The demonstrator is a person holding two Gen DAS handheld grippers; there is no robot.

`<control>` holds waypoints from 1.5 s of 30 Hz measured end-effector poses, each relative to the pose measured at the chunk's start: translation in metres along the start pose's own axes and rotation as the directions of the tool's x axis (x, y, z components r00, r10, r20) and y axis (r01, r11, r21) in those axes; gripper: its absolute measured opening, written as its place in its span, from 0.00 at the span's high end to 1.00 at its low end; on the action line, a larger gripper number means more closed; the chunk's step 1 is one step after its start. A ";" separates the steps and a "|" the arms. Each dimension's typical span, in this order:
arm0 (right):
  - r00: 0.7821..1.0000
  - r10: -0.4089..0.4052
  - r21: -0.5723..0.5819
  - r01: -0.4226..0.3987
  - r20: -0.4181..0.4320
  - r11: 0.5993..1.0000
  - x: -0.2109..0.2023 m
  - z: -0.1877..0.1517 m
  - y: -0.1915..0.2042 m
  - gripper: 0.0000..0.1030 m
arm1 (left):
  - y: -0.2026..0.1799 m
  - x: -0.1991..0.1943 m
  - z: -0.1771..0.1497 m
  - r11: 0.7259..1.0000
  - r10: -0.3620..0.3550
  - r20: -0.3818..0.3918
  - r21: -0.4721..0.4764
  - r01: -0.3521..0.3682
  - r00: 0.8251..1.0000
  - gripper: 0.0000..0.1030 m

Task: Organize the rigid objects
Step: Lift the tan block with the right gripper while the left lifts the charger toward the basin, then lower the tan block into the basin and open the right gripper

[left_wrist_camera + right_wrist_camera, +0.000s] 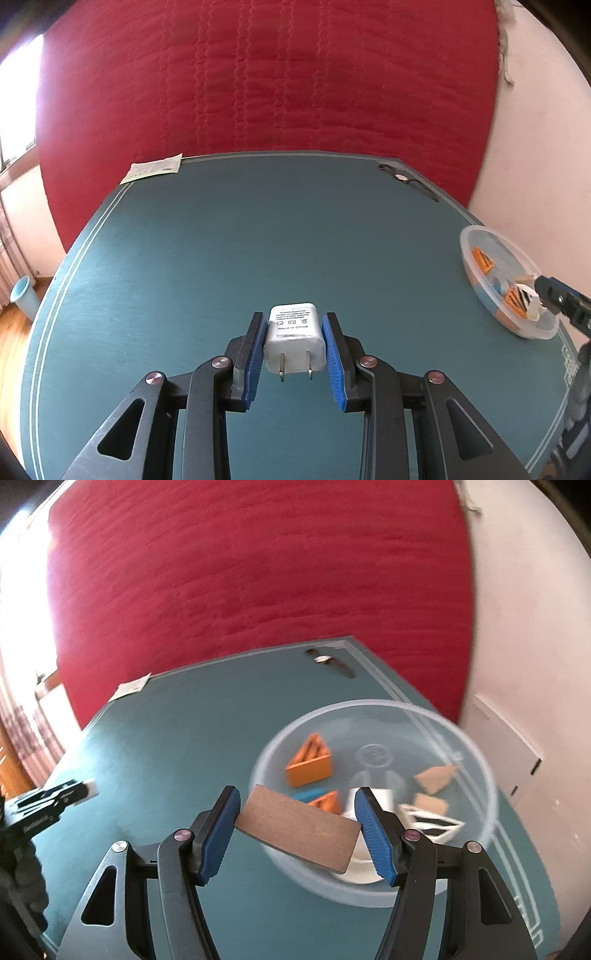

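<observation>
My left gripper (294, 325) is shut on a white USB wall charger (294, 341), prongs toward the camera, over the teal table (221, 240). My right gripper (295, 805) is shut on a flat brown wooden block (299, 829), held tilted over the near rim of a clear plastic bowl (476, 760). The bowl holds orange triangular pieces (310, 764), tan wedges (436, 775), a blue piece and white pieces. The bowl also shows at the right in the left wrist view (476, 236), with the right gripper's tip (554, 295) over it. The left gripper shows at the left in the right wrist view (55, 797).
A wristwatch (402, 178) lies at the table's far right corner. A paper card (153, 170) lies at the far left edge. A red quilted cloth (277, 74) hangs behind the table. A light blue bin (24, 297) stands on the floor at the left.
</observation>
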State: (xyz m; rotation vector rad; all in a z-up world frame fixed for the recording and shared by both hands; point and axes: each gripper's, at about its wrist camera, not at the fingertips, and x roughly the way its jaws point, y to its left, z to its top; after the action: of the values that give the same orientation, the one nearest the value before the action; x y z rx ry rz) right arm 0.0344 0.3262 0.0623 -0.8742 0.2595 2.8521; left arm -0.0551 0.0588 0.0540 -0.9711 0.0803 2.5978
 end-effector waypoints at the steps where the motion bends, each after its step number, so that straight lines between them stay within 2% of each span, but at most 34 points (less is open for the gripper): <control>1: 1.000 -0.012 0.012 0.012 0.006 1.000 -0.001 0.002 -0.007 0.37 | -0.003 0.000 0.000 1.000 -0.003 0.000 0.003 0.003 1.000 0.69; 12: 0.992 -0.123 0.121 0.123 -0.008 0.985 0.025 0.009 -0.065 0.37 | -0.035 -0.006 -0.001 0.998 -0.045 -0.001 0.042 0.045 0.999 0.69; 18: 0.989 -0.145 0.167 0.147 -0.026 0.975 0.039 0.011 -0.090 0.37 | -0.049 -0.008 -0.003 0.997 -0.056 -0.005 0.056 0.056 0.998 0.69; 23: 0.992 -0.125 0.197 0.129 -0.032 0.972 0.041 0.010 -0.102 0.36 | -0.066 -0.008 -0.002 0.994 -0.064 -0.011 0.084 0.065 0.998 0.69; 33: 0.993 -0.121 0.202 0.118 0.002 0.972 0.033 0.008 -0.108 0.36 | -0.113 -0.011 0.010 0.978 -0.107 -0.005 0.181 0.106 0.994 0.69; 45: 0.985 -0.167 0.188 0.156 0.043 0.970 0.024 0.005 -0.108 0.36 | -0.170 0.009 0.033 0.948 -0.165 -0.030 0.271 0.166 0.986 0.69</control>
State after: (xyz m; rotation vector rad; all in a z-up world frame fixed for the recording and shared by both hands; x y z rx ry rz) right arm 0.0328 0.4345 0.0400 -0.7382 0.4176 2.6472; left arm -0.0217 0.2264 0.0859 -0.8480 0.3345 2.3524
